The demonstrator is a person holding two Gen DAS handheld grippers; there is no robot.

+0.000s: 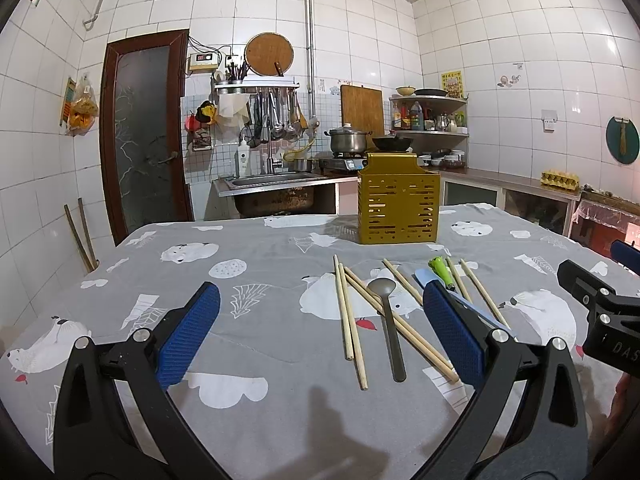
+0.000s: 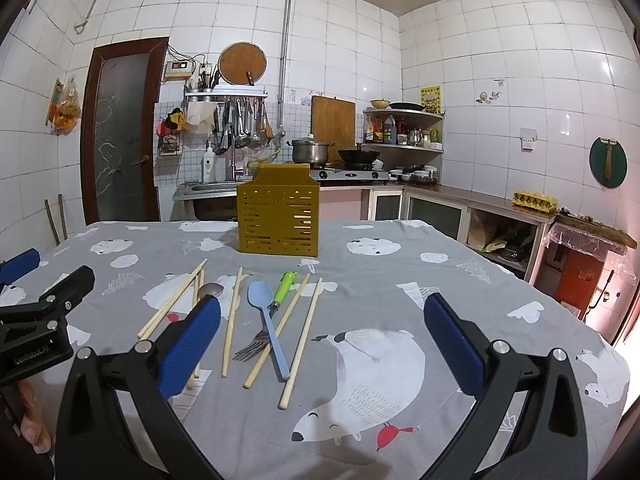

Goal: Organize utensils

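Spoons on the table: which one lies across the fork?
The light blue spoon; its handle crosses the fork with the green handle. The grey spoon lies apart, among the chopsticks.

At your twelve o'clock a pot (image 2: 309, 151) and wok (image 2: 359, 155) sit on the stove (image 2: 352, 175). At eleven, a sink (image 2: 208, 188) under hanging ladles (image 2: 242, 126). At two, an egg carton (image 2: 535, 199) on the counter (image 2: 480, 196).

chopsticks (image 2: 231, 322), spoons (image 2: 267, 328) and a fork (image 2: 256, 346) lie scattered before the upright gold holder (image 2: 279, 216).
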